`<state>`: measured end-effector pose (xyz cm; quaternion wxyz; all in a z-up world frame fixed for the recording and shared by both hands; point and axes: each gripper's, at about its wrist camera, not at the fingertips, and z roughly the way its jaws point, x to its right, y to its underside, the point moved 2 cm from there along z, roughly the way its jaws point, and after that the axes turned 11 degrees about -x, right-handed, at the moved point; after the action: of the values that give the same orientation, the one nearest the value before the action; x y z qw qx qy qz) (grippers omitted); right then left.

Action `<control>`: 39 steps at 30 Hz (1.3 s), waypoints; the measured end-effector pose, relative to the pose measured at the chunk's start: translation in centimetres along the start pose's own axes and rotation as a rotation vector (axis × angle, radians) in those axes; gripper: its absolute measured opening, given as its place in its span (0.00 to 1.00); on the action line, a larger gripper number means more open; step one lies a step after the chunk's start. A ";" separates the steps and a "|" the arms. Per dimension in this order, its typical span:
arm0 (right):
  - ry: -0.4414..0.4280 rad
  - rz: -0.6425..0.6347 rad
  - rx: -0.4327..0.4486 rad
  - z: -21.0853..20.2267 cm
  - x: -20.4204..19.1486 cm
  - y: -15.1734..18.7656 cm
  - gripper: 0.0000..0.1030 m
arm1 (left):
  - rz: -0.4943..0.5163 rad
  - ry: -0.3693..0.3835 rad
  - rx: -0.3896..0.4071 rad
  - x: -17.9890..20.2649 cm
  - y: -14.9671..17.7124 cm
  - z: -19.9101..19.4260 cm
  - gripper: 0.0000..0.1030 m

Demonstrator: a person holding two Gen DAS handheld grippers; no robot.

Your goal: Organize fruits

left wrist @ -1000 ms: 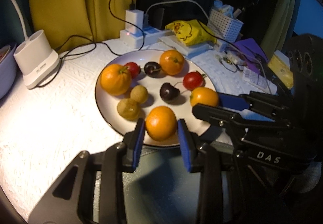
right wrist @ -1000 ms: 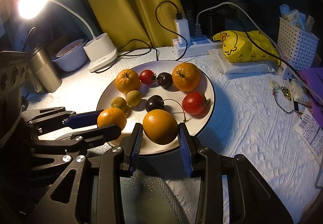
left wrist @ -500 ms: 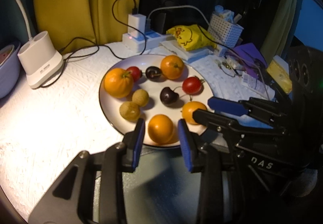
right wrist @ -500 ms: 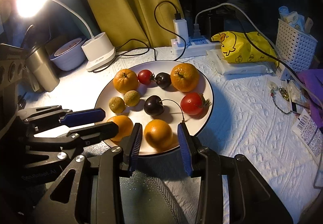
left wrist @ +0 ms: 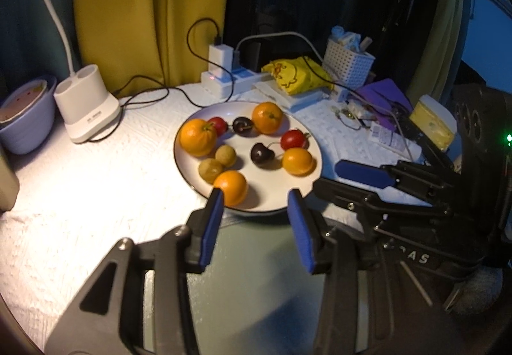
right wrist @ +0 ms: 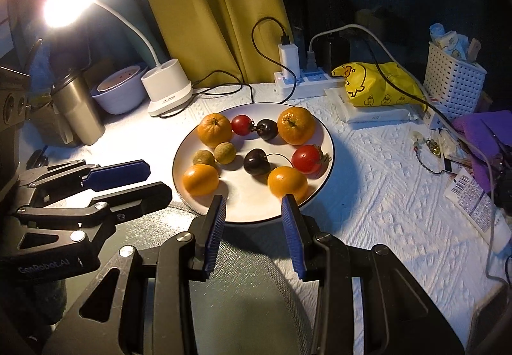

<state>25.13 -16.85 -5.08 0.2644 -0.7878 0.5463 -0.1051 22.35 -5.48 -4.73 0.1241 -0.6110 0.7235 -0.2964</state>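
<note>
The left gripper (left wrist: 254, 198) has just been opening its jaws and now stands released with nothing between them, an orange (left wrist: 230, 188) lying on the plate (left wrist: 275, 204) just past its left fingertip. The right gripper (right wrist: 252, 203) is released too, its jaws empty over the plate's near rim, with another orange (right wrist: 287, 182) just beyond its right fingertip. Further out on the plate lie two cherries, two tomatoes, two small brownish fruits and two larger oranges.

A white textured cloth (right wrist: 368, 195) covers the table, bearing plate (right wrist: 256, 214), lamp base (right wrist: 168, 87), power strip (right wrist: 304, 83).
</note>
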 end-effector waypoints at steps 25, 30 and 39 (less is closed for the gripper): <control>0.047 -0.029 0.091 -7.3 -3.8 2.5 0.37 | -0.008 -0.037 0.138 0.9 4.0 -8.5 0.74; 0.066 -0.034 0.118 -9.1 -4.6 3.1 0.38 | -0.010 -0.047 0.170 1.1 4.6 -10.4 0.84; 0.099 -0.038 0.186 -12.8 -6.0 3.8 0.66 | -0.023 -0.075 0.234 1.4 5.7 -13.8 0.93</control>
<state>13.98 -16.23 4.32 0.3069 -0.7638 0.5316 -0.1993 9.91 -2.56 3.18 0.2180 -0.6114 0.6718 -0.3569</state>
